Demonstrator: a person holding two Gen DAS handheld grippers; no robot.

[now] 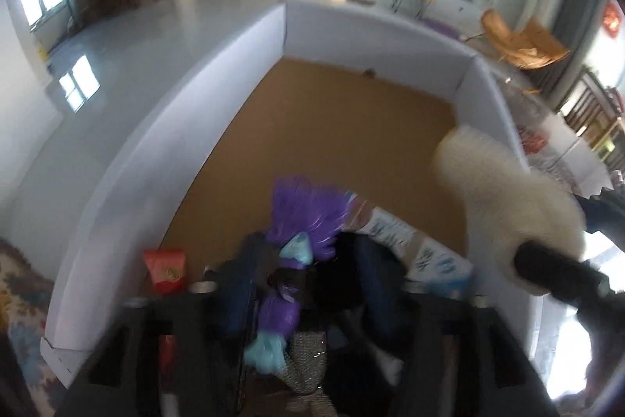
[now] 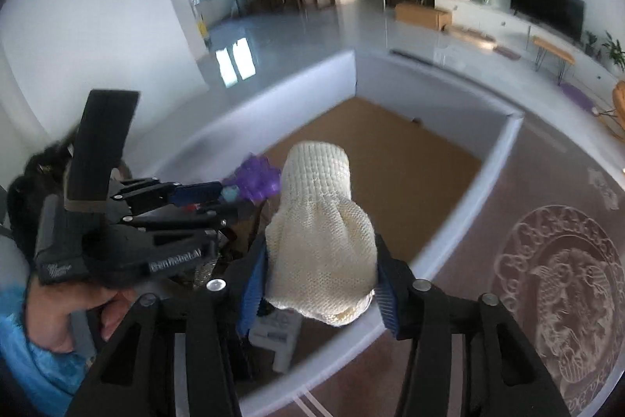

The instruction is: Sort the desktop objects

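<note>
My left gripper (image 1: 302, 272) is shut on a purple candy-wrapper toy (image 1: 302, 221) with light-blue ends, held above the near end of a white-walled box (image 1: 218, 81) with a brown floor. My right gripper (image 2: 316, 284) is shut on a cream knitted sock (image 2: 320, 221), held over the same box (image 2: 488, 163). The sock also shows at the right of the left wrist view (image 1: 504, 202). The left gripper with the purple toy (image 2: 256, 176) shows at the left of the right wrist view.
A red packet (image 1: 166, 268) leans in the box's near left corner. White printed packets (image 1: 422, 253) lie at its near right. A small white box (image 2: 277, 335) lies under the sock. A brown patterned tablecloth (image 2: 547, 260) lies right of the box.
</note>
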